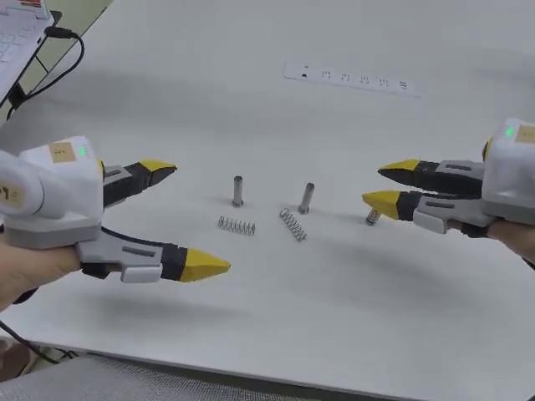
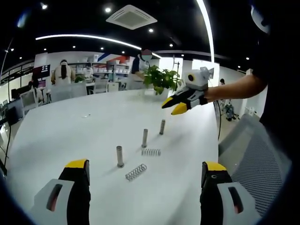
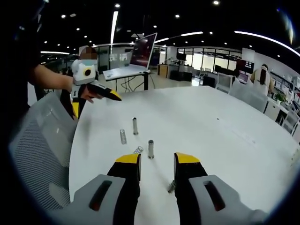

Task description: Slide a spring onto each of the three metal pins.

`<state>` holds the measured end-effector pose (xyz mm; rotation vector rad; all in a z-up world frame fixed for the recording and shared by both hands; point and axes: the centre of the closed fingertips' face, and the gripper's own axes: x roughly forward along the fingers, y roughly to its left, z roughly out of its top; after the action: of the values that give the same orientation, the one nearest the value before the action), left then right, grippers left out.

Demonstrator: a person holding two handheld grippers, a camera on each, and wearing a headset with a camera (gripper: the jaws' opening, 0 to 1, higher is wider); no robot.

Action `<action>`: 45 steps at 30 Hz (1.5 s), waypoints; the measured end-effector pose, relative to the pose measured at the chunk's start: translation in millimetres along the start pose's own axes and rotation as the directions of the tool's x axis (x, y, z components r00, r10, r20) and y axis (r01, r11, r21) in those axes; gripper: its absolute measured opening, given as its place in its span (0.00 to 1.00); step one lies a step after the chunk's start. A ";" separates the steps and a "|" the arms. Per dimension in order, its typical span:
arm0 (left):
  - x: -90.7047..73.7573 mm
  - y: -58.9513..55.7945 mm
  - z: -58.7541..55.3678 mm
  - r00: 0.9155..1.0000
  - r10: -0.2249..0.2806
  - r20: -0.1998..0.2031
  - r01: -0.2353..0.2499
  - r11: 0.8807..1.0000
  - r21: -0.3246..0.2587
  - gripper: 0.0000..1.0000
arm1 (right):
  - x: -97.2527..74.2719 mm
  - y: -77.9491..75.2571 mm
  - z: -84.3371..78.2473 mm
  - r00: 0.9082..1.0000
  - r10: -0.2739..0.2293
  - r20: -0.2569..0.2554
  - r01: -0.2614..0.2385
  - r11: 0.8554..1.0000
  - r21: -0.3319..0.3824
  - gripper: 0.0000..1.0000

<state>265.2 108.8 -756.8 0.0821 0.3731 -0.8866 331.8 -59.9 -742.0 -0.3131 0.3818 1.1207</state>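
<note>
Two bare metal pins stand upright mid-table, one on the left [image 1: 238,190] and one in the middle [image 1: 307,198]. A third pin [image 1: 373,216] at the right wears a spring and sits just under my right gripper's lower fingertip. Two loose springs lie flat in front of the bare pins, one on the left [image 1: 236,225] and one in the middle [image 1: 292,225]. My left gripper [image 1: 184,219] hovers left of them, jaws wide open and empty. My right gripper [image 1: 383,185] is narrowly open and empty. The left gripper view shows the pins [image 2: 120,156] [image 2: 145,138], the springs [image 2: 136,172] and the sprung pin [image 2: 162,126].
A white power strip [image 1: 351,79] lies at the far side of the white table [image 1: 276,334]. A laptop [image 1: 21,33] with a black cable [image 1: 71,58] sits at the far left corner. A grey mesh chair [image 2: 253,154] stands at the near table edge.
</note>
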 end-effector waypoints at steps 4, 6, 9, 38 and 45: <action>0.2 0.7 -0.1 1.000 0.001 -0.001 -0.001 1.000 0.000 0.97 | 3.9 11.1 3.5 1.000 0.020 0.008 -0.020 1.000 0.000 0.26; 0.2 1.1 -0.2 1.000 0.003 -0.002 -0.003 1.000 -0.002 0.96 | 6.7 16.4 3.3 1.000 0.027 0.008 -0.027 1.000 0.001 0.26; -0.6 1.7 -0.4 1.000 0.005 -0.001 -0.005 1.000 -0.003 0.96 | 10.8 25.4 3.0 0.999 0.043 0.009 -0.043 0.999 0.004 0.25; -6.4 3.0 -3.3 1.000 0.022 0.001 -0.022 1.000 -0.017 0.96 | 56.4 68.6 -12.2 0.993 0.111 -0.050 -0.107 0.991 0.084 0.21; -6.4 3.6 -0.7 1.000 0.023 0.006 -0.023 1.000 -0.014 0.96 | 66.9 60.4 -22.6 0.990 0.100 -0.101 -0.090 0.991 0.102 0.21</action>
<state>264.1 116.0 -755.5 0.0703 0.3724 -0.8616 299.1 8.8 -795.3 -0.2713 0.5480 1.1774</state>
